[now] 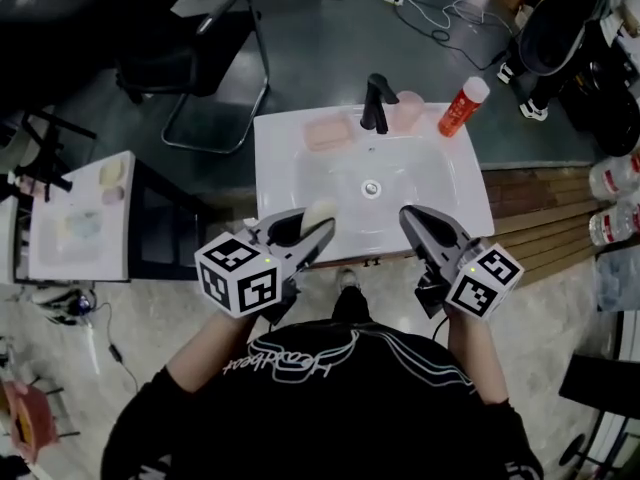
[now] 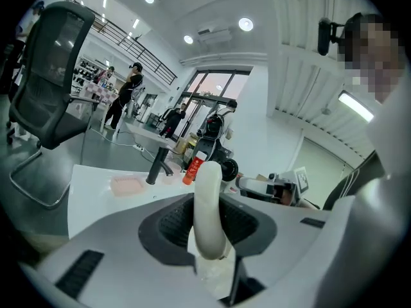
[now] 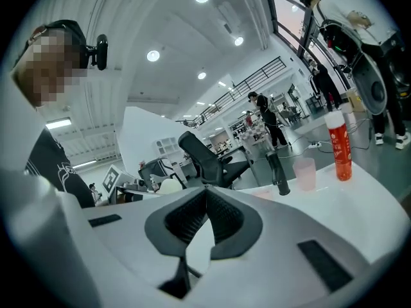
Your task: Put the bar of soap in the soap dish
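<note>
Step in hand: carrying; the bar is gripped but not yet at the dish.
Left gripper (image 2: 209, 220): my jaws are narrow and clamped on the bar of soap (image 2: 209, 210), which stands on edge between the pads with its pale top poking past the tips.
Right gripper (image 3: 205, 197): my jaws are drawn together at the tips with nothing between them; idle, I judge.
Bar of soap, place: in my left jaws over the near edge of the sink (image 1: 290, 168), well short of the faucet (image 1: 375, 103).
Soap dish (image 1: 328, 133): pink, on the sink's back rim just left of the faucet; it looks empty, though it is small in view.
Neighbours: a pink cup (image 1: 408, 111) just right of the faucet and an orange bottle (image 1: 463, 106) further right, both away from my path.
Next move calls for: reaching across the basin to the left of the faucet, lowering the bar over the dish, tipping it flat, then parting the left jaws.
</note>
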`<control>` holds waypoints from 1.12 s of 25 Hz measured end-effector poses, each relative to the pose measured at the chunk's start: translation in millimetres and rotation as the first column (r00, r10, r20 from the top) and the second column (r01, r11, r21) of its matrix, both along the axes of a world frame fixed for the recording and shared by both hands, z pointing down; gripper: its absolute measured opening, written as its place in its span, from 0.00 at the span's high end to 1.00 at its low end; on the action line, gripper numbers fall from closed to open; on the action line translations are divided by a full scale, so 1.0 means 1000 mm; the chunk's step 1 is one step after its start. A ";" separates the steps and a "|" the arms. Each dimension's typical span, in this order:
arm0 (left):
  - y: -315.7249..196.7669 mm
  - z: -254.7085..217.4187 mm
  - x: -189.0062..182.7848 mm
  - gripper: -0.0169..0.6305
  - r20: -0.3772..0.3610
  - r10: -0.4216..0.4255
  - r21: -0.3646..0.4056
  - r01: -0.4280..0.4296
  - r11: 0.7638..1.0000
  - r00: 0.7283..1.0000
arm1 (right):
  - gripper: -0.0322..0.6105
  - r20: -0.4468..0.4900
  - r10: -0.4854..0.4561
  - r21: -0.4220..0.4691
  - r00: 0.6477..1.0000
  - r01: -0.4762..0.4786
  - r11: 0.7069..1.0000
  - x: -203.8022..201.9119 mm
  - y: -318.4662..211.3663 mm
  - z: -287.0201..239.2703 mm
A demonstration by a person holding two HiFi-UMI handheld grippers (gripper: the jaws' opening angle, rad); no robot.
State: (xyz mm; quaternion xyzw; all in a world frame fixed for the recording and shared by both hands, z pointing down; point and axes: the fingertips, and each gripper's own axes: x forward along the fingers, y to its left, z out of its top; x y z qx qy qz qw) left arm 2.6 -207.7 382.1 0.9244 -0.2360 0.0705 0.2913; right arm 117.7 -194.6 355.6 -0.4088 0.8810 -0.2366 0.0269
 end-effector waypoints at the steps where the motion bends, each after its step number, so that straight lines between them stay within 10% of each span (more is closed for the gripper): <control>1: -0.008 0.001 0.002 0.78 0.003 -0.010 -0.003 0.010 1.000 1.000 | 0.91 -0.002 -0.010 0.000 1.000 0.010 1.000 0.003 -0.009 -0.001; 28: -0.138 0.044 0.063 0.78 0.201 -0.134 0.051 0.126 0.991 0.970 | 0.91 -0.041 -0.213 -0.047 0.976 0.211 0.976 0.061 -0.137 0.033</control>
